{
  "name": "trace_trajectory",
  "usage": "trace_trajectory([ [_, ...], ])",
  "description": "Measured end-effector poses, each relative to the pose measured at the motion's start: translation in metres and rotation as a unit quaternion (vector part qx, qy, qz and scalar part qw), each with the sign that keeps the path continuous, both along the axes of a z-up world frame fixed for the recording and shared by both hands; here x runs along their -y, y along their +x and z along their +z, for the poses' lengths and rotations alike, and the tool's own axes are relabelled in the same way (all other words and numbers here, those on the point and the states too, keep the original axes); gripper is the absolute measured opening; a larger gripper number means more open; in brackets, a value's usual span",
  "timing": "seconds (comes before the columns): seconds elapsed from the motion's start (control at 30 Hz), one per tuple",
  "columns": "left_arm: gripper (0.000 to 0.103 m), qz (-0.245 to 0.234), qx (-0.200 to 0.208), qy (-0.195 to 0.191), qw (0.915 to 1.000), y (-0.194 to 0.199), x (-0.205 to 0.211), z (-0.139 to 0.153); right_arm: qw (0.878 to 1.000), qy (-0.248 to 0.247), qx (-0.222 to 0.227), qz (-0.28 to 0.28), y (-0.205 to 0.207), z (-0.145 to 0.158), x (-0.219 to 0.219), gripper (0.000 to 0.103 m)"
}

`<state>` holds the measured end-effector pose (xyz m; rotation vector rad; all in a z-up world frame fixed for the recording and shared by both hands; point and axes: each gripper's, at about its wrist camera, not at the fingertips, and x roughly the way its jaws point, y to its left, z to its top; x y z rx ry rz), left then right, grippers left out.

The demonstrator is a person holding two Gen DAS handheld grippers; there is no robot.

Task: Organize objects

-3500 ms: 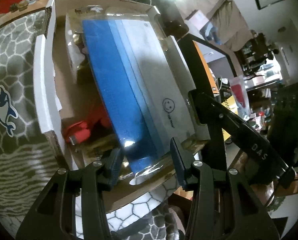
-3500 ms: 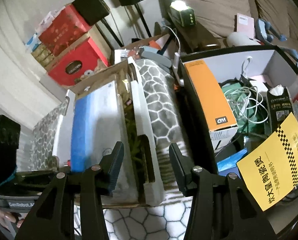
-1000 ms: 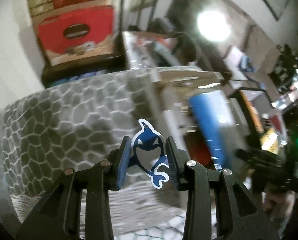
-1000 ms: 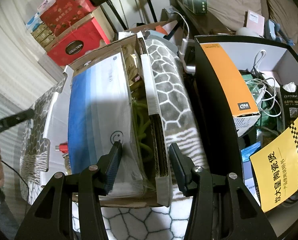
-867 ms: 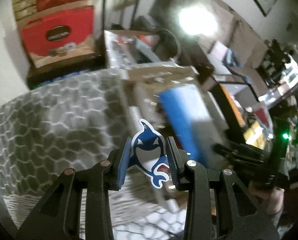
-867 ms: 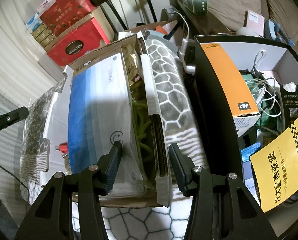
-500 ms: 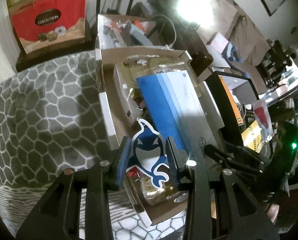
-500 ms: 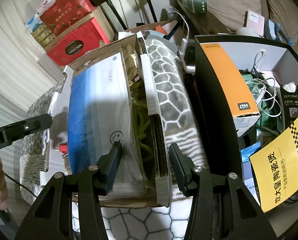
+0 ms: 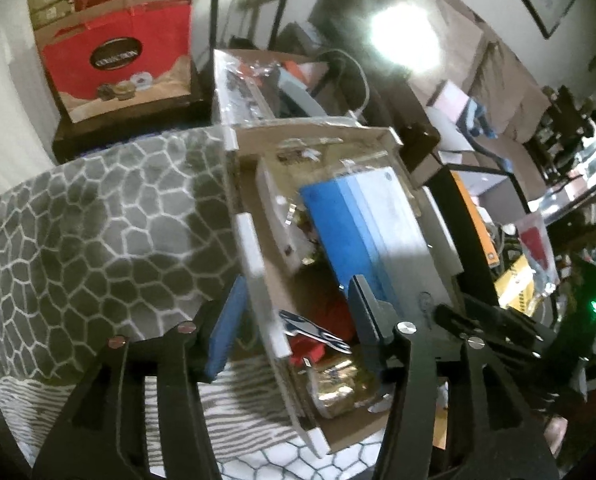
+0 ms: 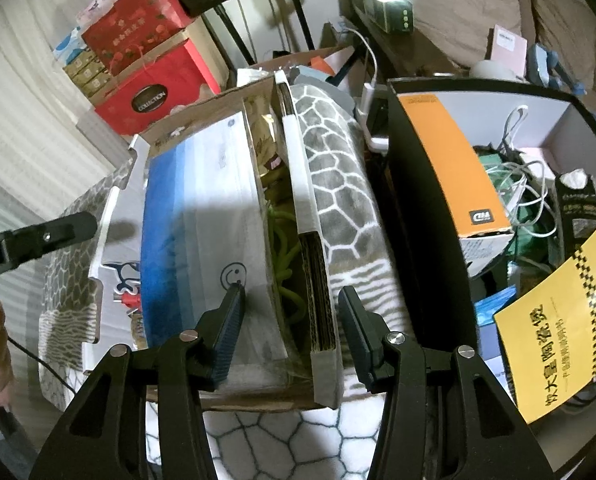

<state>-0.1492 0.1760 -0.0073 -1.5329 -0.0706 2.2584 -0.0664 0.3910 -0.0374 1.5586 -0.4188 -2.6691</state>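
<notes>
A blue and white whale sticker lies inside the cardboard box, at its near left corner, over red and gold packets. It also shows in the right wrist view. My left gripper is open and empty, its jaws straddling the box's left wall just above the sticker. A blue and white plastic pack fills most of the box. My right gripper is open and empty above the box's near right corner.
The box sits on a grey honeycomb-pattern blanket. A black bin with an orange box, cables and a yellow leaflet stands to the right. Red gift boxes stand behind.
My left gripper carried the whale sticker from the blanket over the box, then opened; the sticker now lies in the box. The right gripper has stayed still.
</notes>
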Motion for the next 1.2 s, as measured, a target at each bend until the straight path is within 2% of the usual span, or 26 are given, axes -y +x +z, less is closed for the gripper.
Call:
trace_trajectory([
  [0.27,0.057,0.025,0.009,-0.01,0.9996,-0.012,0.011,-0.014,0.999,0.007,-0.033,-0.015,0.023,0.023,0.0,0.05],
  [0.43,0.057,0.026,0.028,0.0,0.9993,-0.02,0.01,-0.03,0.998,-0.023,-0.048,-0.014,0.055,0.032,0.002,0.051],
  [0.53,0.048,0.027,0.038,0.027,0.9986,-0.025,0.011,-0.038,0.998,-0.045,-0.048,-0.01,0.071,0.032,0.006,0.051],
  [0.7,0.021,0.039,0.062,0.047,0.9962,-0.033,0.015,-0.05,0.991,-0.128,-0.036,0.001,0.089,0.022,0.012,0.053],
  [0.8,0.021,0.051,0.069,0.059,0.9945,-0.034,0.018,-0.052,0.986,-0.162,-0.028,0.013,0.087,0.014,0.022,0.053],
  [1.2,0.02,0.097,0.064,0.078,0.9902,-0.024,0.027,-0.052,0.979,-0.202,-0.017,-0.003,0.06,-0.01,0.038,0.053],
])
